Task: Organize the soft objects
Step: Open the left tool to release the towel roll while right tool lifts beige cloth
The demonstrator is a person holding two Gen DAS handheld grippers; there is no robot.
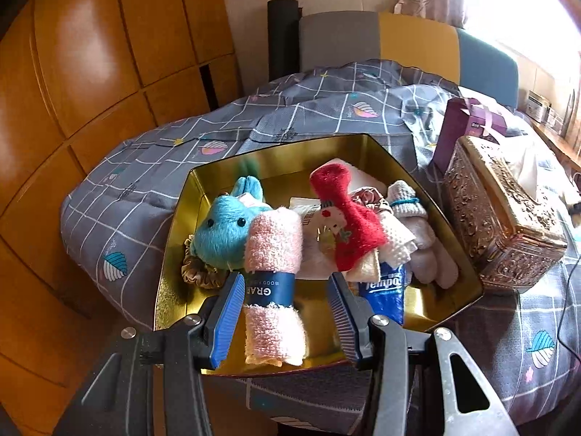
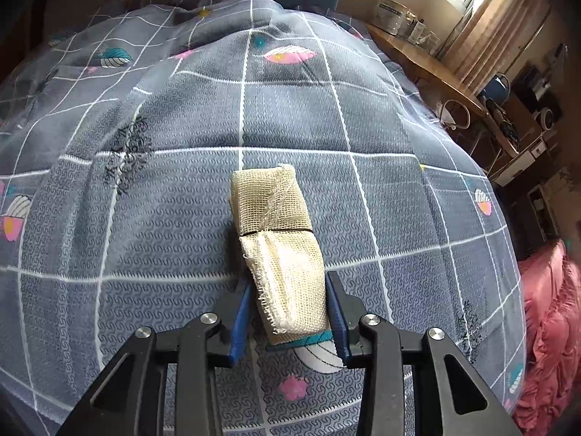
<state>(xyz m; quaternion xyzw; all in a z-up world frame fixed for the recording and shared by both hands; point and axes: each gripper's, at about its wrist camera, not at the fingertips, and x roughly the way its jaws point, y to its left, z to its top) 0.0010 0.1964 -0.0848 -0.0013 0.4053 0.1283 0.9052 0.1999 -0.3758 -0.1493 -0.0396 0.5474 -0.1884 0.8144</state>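
Inside the gold tin (image 1: pixel 363 145), towel band (image 1: pixel 270 290) reads "GRA", packet (image 1: pixel 385 287) "Tempo".

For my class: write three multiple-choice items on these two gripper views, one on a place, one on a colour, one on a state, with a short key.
1. Where does the pink rolled towel lie?
A. in the gold tin
B. on the wardrobe
C. on the floor

2. What colour is the plush bunny?
A. yellow
B. turquoise
C. black

3. What are the right gripper jaws around?
A. nothing
B. a bottle
C. a beige mesh cloth

Key: 1 A, the towel rests inside the tin's walls, between the open left gripper fingers. 2 B, its fur is blue-green. 3 C, the folded cloth sits between both pads, above the quilt.
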